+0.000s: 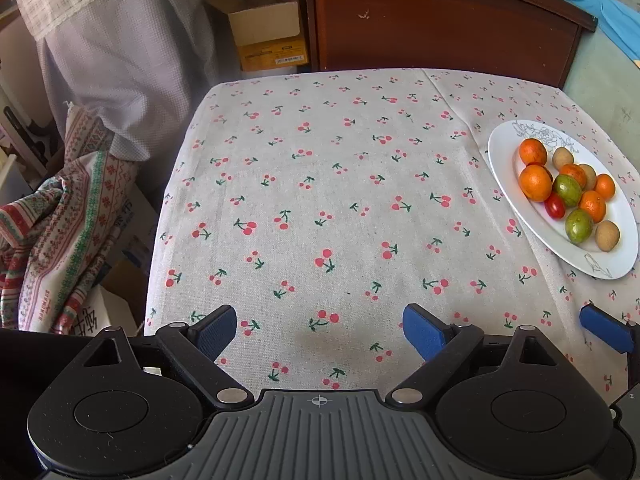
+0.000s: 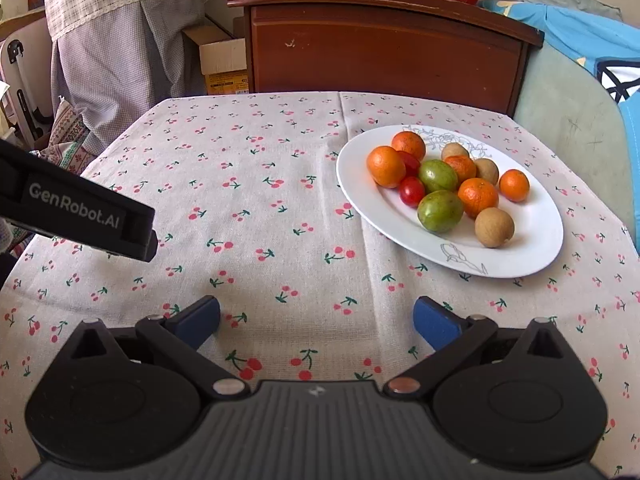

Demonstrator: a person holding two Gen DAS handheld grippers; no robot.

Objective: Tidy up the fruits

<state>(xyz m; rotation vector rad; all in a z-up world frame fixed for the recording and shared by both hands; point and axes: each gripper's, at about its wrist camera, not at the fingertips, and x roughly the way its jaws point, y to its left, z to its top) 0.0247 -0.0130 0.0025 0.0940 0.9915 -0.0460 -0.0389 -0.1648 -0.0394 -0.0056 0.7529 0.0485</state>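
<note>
A white oval plate point(image 2: 528, 248) stands on the right side of the table and also shows in the left wrist view point(image 1: 505, 168). It holds several oranges point(image 2: 385, 166), two green fruits point(image 2: 440, 211), small red tomatoes point(image 2: 411, 191) and brown round fruits point(image 2: 494, 227). My left gripper point(image 1: 320, 330) is open and empty above the cloth, well left of the plate. My right gripper point(image 2: 316, 320) is open and empty near the table's front edge, below and left of the plate. One right fingertip point(image 1: 606, 328) shows in the left wrist view.
The table wears a cherry-print cloth point(image 1: 320, 184). A brown wooden cabinet point(image 2: 384, 44) stands behind it, with a cardboard box point(image 1: 266, 28) to its left. Folded patterned cloth point(image 1: 68, 232) hangs off the table's left side. The left gripper's body point(image 2: 80, 210) crosses the right wrist view.
</note>
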